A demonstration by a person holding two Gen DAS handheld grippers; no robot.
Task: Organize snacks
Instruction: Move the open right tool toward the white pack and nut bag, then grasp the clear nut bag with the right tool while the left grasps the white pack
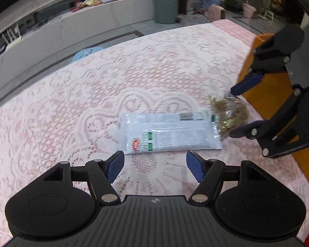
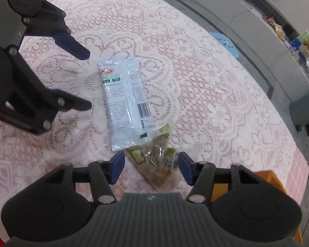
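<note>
Both jaws spread, the right gripper (image 2: 151,165) straddles the clear snack bag (image 2: 154,160) on the lace cloth (image 1: 72,103), probably for pickup; the left gripper (image 1: 154,165) waits near the white packet (image 1: 169,131).

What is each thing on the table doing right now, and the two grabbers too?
White snack packet: lying flat, sealed, printed back up.
Clear snack bag: lying on the cloth, between the right gripper's open fingers.
Left gripper: open, holding nothing.
Right gripper: open, not gripping yet.
Orange box: at the table edge; inside hidden.
</note>
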